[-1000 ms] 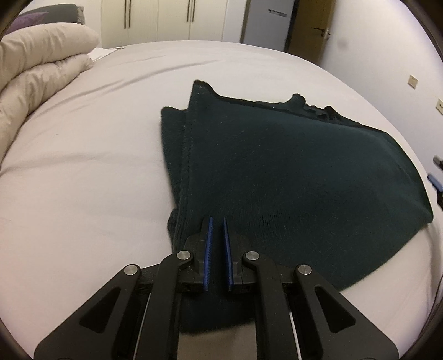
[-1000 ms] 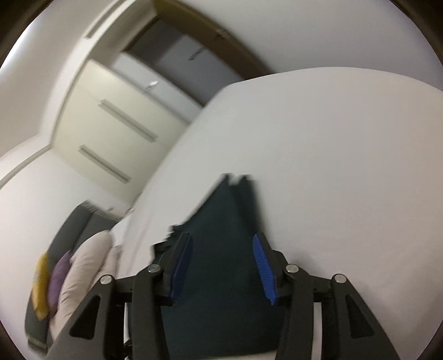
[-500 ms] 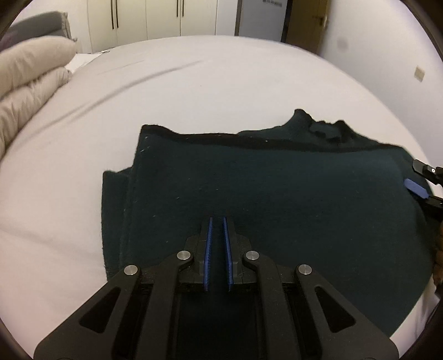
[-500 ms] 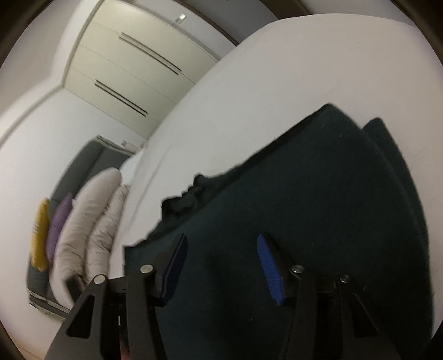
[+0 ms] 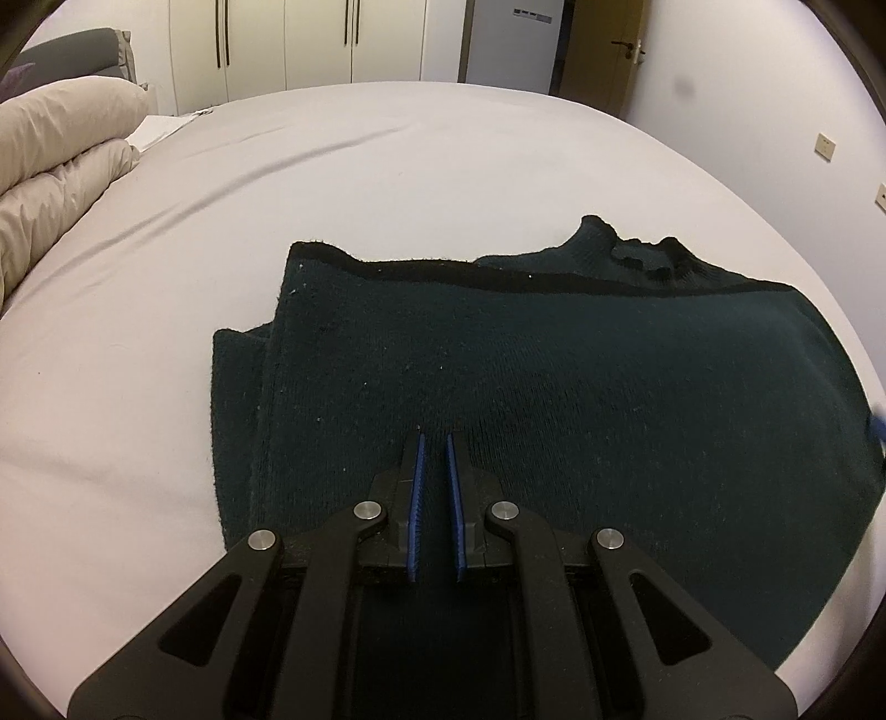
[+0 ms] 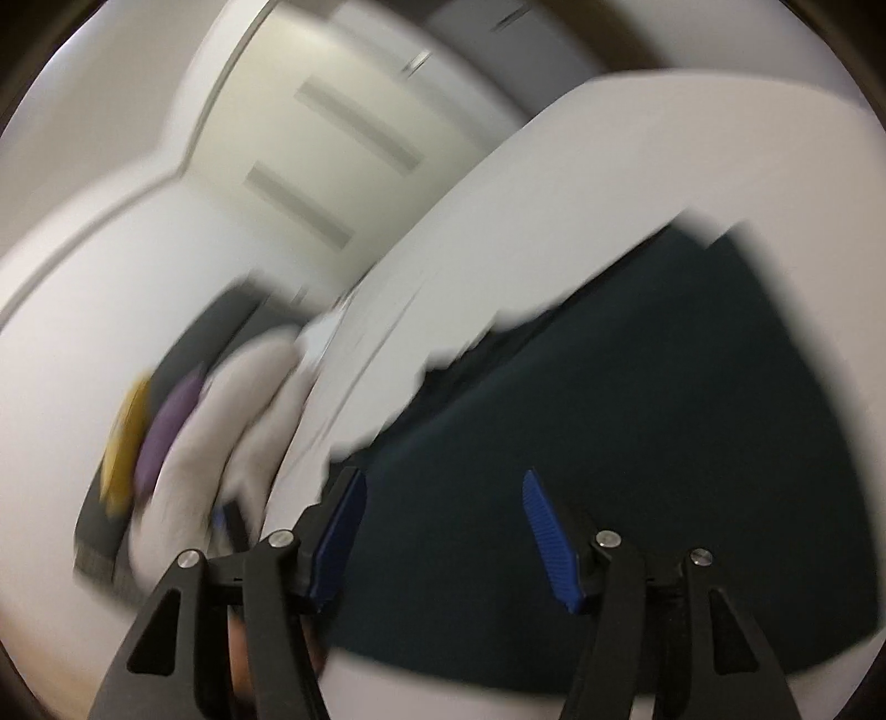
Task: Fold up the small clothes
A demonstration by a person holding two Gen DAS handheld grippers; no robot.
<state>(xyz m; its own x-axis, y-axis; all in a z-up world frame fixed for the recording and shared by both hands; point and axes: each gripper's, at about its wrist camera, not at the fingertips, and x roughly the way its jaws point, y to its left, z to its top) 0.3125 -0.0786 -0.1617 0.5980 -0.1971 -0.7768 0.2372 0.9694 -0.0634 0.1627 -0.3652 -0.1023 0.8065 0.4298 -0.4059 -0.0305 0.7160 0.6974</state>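
Dark-green knit sweater (image 5: pixel 554 387) folded on smooth bedsheet (image 5: pixel 387 183); left tongs (image 5: pixel 434 443) nearly closed, empty; right tongs (image 6: pixel 443 487) spread.

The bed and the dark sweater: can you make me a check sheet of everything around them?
Surface: bed with a pale sheet, lightly creased.
Job's things: dark green sweater lies folded over, layered edges showing at its left side, collar at the far edge.
Clutter: nothing seen on the sheet besides the sweater.
Grippers: left gripper over the sweater, jaws nearly shut with a narrow gap, nothing visibly pinched; right gripper jaws wide open above the sweater, view blurred.
Cables: nothing seen.
Surroundings: beige duvet at the left, wardrobe doors, a wooden door.
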